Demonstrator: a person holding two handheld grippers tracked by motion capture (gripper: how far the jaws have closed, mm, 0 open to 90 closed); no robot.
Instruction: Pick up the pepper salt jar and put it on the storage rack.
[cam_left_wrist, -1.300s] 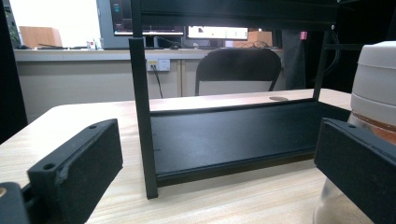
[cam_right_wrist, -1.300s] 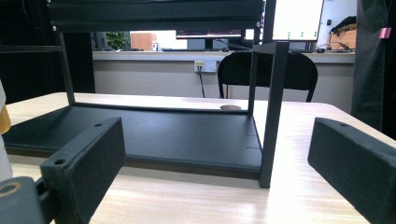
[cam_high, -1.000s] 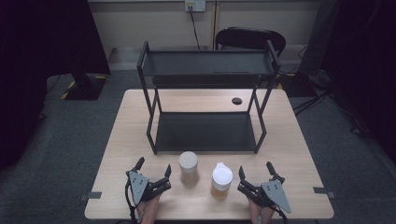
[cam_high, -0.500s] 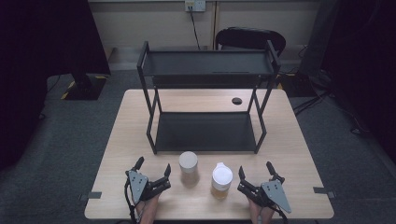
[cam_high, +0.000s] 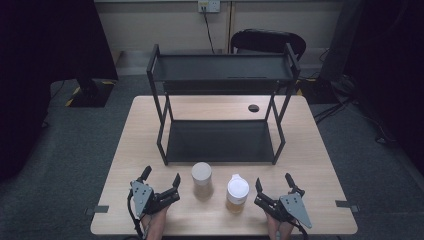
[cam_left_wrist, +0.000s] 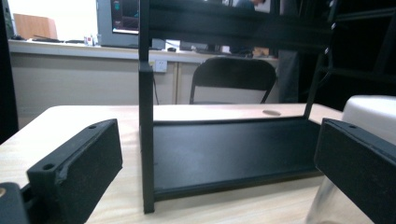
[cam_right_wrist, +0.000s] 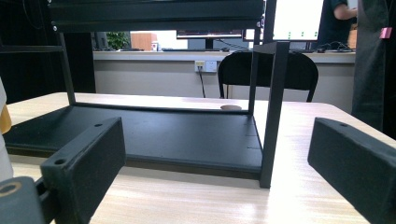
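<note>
Wooden table w/ black two-tier rack standing mid-table, both shelves bare. Left gripper rests on table near front edge, left of centre, jaws spread wide, nothing between them; hand behind it comes in from bottom. Right gripper rests near front edge on the right, jaws also spread, empty. Between the two grippers, just in front of the rack: white-lidded cup nearer the left gripper, upright; bottle w/ white cap and amber contents nearer the right gripper, upright. Cup and bottle are near each other, not touching, and neither touches a gripper. Left gripper view: rack's front post and lower shelf straight ahead, cup's pale side at right behind the right-hand jaw. Right gripper view: lower shelf ahead, bottle edge at far left. Small dark round hole in tabletop behind rack. Black chair beyond table's far edge.
</note>
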